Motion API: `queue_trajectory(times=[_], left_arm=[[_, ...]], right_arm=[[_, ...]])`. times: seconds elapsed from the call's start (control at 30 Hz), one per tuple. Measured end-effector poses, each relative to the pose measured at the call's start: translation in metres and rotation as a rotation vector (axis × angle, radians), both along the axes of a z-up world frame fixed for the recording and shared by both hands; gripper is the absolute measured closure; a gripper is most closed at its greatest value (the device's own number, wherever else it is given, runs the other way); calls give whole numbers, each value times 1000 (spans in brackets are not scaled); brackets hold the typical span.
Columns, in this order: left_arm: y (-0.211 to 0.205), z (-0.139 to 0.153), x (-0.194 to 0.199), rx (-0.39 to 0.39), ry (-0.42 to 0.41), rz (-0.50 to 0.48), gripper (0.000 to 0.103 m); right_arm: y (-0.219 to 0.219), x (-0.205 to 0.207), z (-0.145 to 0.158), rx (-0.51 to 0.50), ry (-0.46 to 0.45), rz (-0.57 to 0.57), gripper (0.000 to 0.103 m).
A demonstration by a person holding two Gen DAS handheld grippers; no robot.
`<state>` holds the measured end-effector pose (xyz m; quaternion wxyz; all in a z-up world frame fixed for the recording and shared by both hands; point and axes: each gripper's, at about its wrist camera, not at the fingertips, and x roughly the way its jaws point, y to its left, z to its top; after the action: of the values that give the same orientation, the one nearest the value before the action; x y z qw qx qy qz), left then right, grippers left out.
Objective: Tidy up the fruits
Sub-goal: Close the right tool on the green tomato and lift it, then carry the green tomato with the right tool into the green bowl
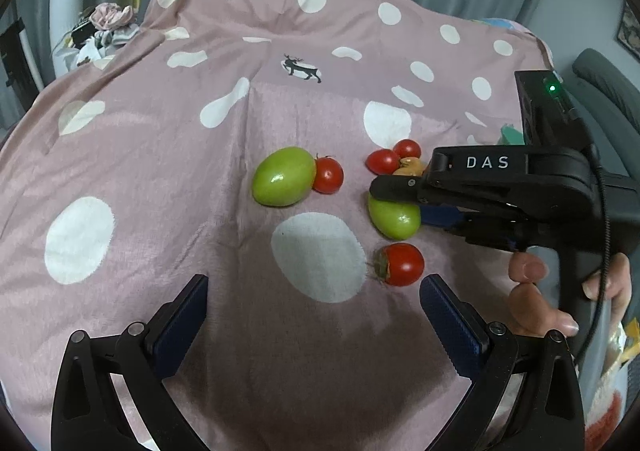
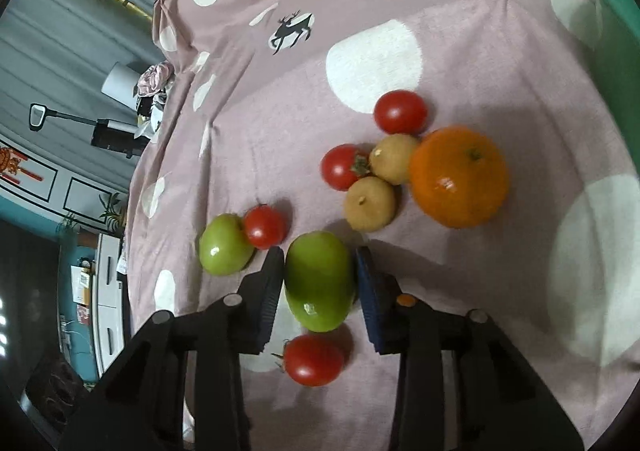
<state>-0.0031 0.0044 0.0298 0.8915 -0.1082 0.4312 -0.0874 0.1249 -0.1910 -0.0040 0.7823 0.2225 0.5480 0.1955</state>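
My right gripper (image 2: 318,253) is shut on a green fruit (image 2: 318,283) lying on the pink spotted cloth (image 2: 280,131), one pad on each side of it. In the left wrist view the same gripper (image 1: 400,207) straddles that green fruit (image 1: 394,221). A red tomato (image 2: 312,359) lies just below it. A second green fruit (image 2: 224,245) touches another red tomato (image 2: 264,226) further left. Beyond are two red tomatoes (image 2: 344,167), two small brown fruits (image 2: 370,203) and an orange (image 2: 458,177). My left gripper (image 1: 316,287) is open above the cloth with nothing between its fingers.
A teal container rim (image 2: 616,31) shows at the right edge of the cloth. A hand (image 1: 532,291) holds the right gripper's handle. A pile of clothes (image 1: 108,23) lies off the cloth's far left corner, with curtains behind.
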Motion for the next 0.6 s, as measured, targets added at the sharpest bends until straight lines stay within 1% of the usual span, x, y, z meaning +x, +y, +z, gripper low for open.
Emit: queue_trajectory(times=[0.1,0.2,0.27,0.33,0.4,0.43,0.47,0.5,0.57,0.6], left_arm=[[-1,0,0,2,1,-1,1],[-3,7,-6,39,-48,-21,1],[-10,14,-13,63,-96,-79,3],[-17,16,-16,66,-109,-119,6],[-25,12,-13,61,-92,-158,10],[-24,11,-11,43,-85,-177,12],[-23,8,-7,9,-56,-191,17],[-20,5,-2,-1,-31,-169,20],[-17,1,5,-4,-25,-134,25],[-15,-4,10,-11,-6,-127,29]], right_arm=[[-1,-1,-5,61,42,13,67],[-1,-7,-6,82,74,27,67],[0,-14,-5,83,75,35,67],[3,-20,-4,103,76,54,67],[7,-24,-2,126,71,76,67],[10,-25,0,131,65,89,67],[10,-26,0,125,61,95,67],[9,-26,-1,126,66,86,66],[6,-26,-4,124,81,83,66],[6,-25,-5,133,87,93,66]])
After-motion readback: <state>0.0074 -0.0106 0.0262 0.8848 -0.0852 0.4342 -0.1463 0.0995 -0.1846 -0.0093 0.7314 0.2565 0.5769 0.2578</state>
